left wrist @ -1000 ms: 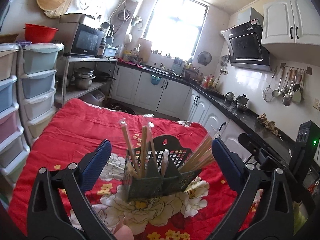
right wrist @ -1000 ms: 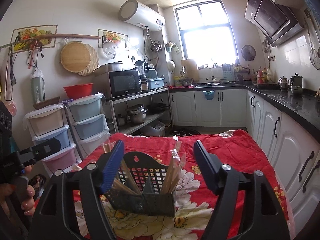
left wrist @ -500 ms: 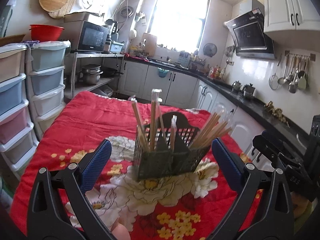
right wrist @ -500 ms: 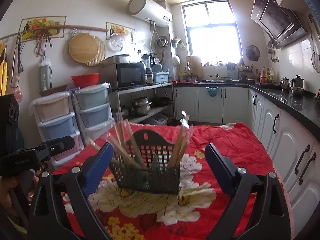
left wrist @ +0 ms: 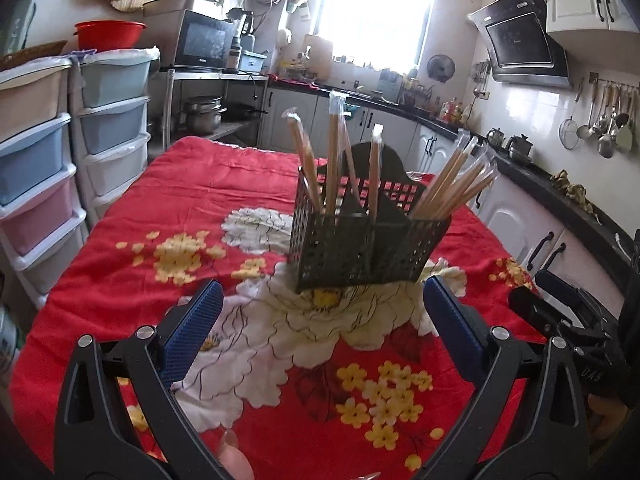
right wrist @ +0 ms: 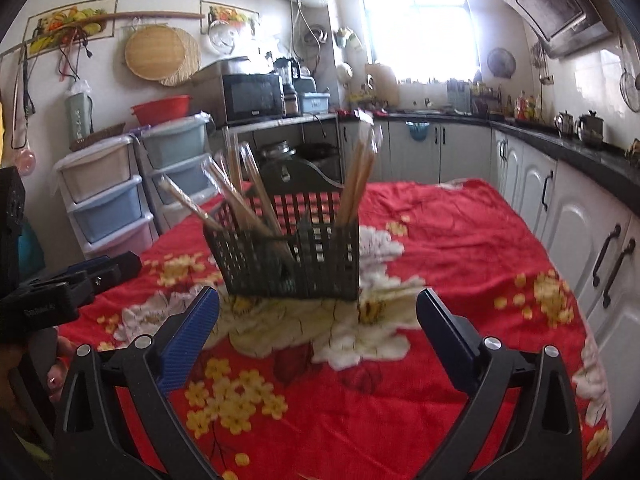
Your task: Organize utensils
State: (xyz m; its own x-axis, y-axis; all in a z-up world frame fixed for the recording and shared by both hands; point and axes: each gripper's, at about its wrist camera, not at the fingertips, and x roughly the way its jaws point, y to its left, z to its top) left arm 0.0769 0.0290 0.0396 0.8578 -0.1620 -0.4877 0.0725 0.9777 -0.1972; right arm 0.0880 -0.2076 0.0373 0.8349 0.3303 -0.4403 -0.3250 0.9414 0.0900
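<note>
A red floral cloth covers the table and fills most of both views, its big white blossoms spread under and in front of the dark mesh utensil basket, which stands upright on the cloth near the table's middle. To the table's left side rise stacked plastic drawers in pale blue, pink and cream, with a red basin on top; a black counter with white cabinets runs along the opposite wall. The basket is divided into compartments, and wrapped chopsticks lean out of one end compartment in a fan, while others stand more upright in the other end. The left gripper sits low over the cloth just short of the basket, its blue-padded jaws spread wide with nothing between them. The right gripper faces the same basket from its other side, likewise short of it; its jaws have just been opening and now stand wide apart, empty, with only cloth showing between the pads. Each gripper shows at the edge of the other's view, held in a hand.
</note>
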